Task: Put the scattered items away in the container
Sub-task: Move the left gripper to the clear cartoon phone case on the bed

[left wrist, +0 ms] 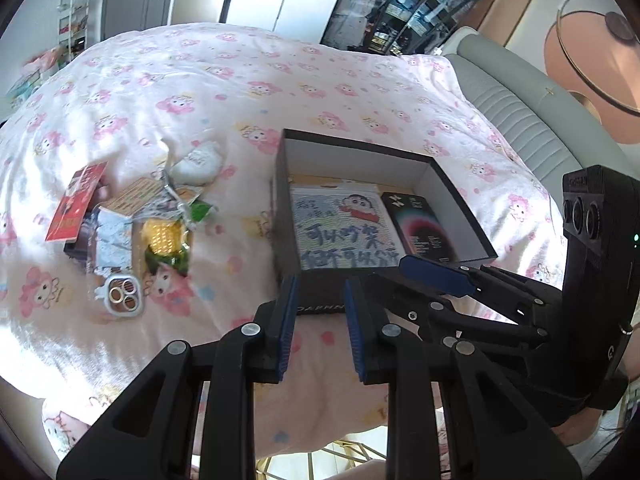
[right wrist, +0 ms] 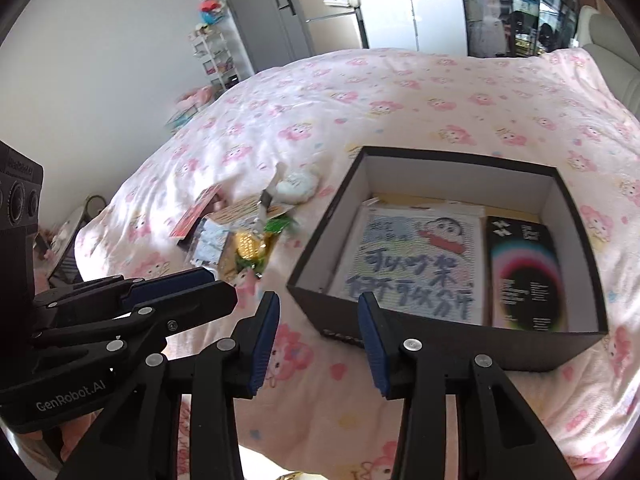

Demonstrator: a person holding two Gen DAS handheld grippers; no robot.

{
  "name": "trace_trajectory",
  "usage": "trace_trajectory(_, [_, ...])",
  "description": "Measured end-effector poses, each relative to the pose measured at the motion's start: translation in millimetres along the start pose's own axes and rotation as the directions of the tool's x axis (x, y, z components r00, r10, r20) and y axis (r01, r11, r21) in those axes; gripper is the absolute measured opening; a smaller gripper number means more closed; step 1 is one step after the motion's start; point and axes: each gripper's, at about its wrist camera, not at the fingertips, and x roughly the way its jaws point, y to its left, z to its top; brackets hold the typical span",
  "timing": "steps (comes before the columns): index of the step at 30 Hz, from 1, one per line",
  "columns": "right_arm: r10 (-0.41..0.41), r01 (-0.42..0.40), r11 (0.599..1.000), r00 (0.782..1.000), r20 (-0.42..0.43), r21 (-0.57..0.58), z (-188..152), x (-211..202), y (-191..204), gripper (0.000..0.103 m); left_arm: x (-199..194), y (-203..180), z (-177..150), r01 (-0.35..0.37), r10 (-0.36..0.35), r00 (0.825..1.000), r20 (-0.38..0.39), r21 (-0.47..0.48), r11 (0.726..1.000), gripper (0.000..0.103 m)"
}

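Observation:
A black box (left wrist: 362, 151) (right wrist: 460, 162) with white inner walls sits open on the bed. In it lie a cartoon-print card (left wrist: 340, 236) (right wrist: 412, 268) and a black booklet (left wrist: 420, 228) (right wrist: 524, 272). To its left is a loose pile: a red card (left wrist: 76, 200), a corn plush charm (left wrist: 164, 240) (right wrist: 248, 246), a white plush (left wrist: 198, 164) (right wrist: 296, 186), a pale packet (left wrist: 114, 240) and a phone case (left wrist: 120, 292). My left gripper (left wrist: 320, 320) (right wrist: 208, 288) hovers open and empty before the box's near wall. My right gripper (right wrist: 318, 342) (left wrist: 424, 280) is open beside it, also empty.
The bed is covered by a pink cartoon-print quilt (left wrist: 200, 92) (right wrist: 400, 92). A grey padded headboard (left wrist: 512, 108) runs along the right. A white rack (right wrist: 212, 56), grey cabinets (right wrist: 264, 12) and dark shelves (left wrist: 400, 12) stand beyond the bed.

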Motion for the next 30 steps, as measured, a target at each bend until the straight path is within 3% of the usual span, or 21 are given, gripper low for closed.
trace_trajectory(4, [0.044,-0.048,0.995,0.998,-0.050,-0.092,6,32,42,0.037,-12,49,-12,-0.055,0.058,0.998,0.027,-0.112,0.992,0.023])
trace_trajectory(7, [0.131,-0.141,0.986,0.986,-0.104,-0.094,11,62,66,0.037,-15,90,-20,-0.072,0.084,0.995,0.048,-0.202,0.977,0.024])
trace_trajectory(10, [0.197,-0.215,0.973,0.965,-0.175,-0.086,14,100,84,0.037,-8,131,-26,-0.168,0.182,0.983,0.030,-0.261,0.951,0.028])
trace_trajectory(12, [0.180,-0.203,0.976,0.959,-0.220,-0.085,14,126,93,0.037,-1,160,-30,-0.219,0.232,0.973,0.006,-0.309,0.926,0.028])
trace_trajectory(14, [0.145,-0.170,0.983,0.952,-0.269,-0.072,14,150,98,0.037,10,188,-32,-0.205,0.215,0.977,-0.012,-0.361,0.910,0.028])
trace_trajectory(19, [0.195,-0.213,0.977,0.923,-0.330,-0.017,23,200,110,0.039,42,226,-24,-0.205,0.206,0.978,-0.043,-0.417,0.885,0.028])
trace_trajectory(24, [0.133,-0.164,0.985,0.925,-0.357,-0.058,16,238,111,0.039,67,246,-27,-0.191,0.171,0.982,-0.086,-0.473,0.860,0.028])
trace_trajectory(28, [0.223,-0.214,0.975,0.897,-0.381,0.067,9,256,98,0.043,79,247,-26,-0.219,0.184,0.976,-0.121,-0.473,0.854,0.028])
trace_trajectory(30, [0.257,-0.244,0.966,0.896,-0.362,0.083,11,251,95,0.041,74,240,-25,-0.197,0.161,0.980,-0.116,-0.468,0.861,0.026])
